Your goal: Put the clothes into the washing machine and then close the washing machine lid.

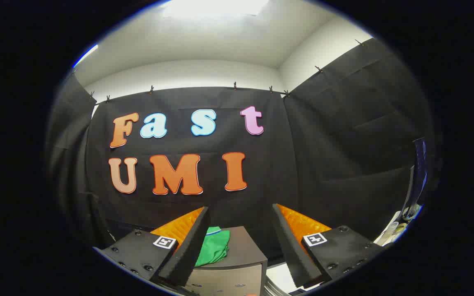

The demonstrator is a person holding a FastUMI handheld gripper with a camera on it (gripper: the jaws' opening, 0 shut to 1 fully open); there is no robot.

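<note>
**Inspection: tool spread and empty, garment not yet taken up**

The tool (241, 242) was found with its two fingers spread wide apart and nothing between the pads; no contact with any item was observed. It was held level, well above the work, facing the far wall of the booth.

The green garment (213, 246) lay crumpled on top of a grey box-like unit (241, 255), just ahead of and below the left finger (191, 242), which hid part of the cloth. A pale trim showed along the garment's far edge. Whether the grey unit was the washing machine itself could not be determined (its lid and opening were not discernible). At the near right, beyond the right finger (292, 242), some pale items stood, too small to identify.

Assessment: the garment appeared light, soft and limp, liable to sag, trail and snag on an edge when lifted. A pinch on a bunched fold near the middle of the heap was judged more secure than one on a single-layer edge.
</note>
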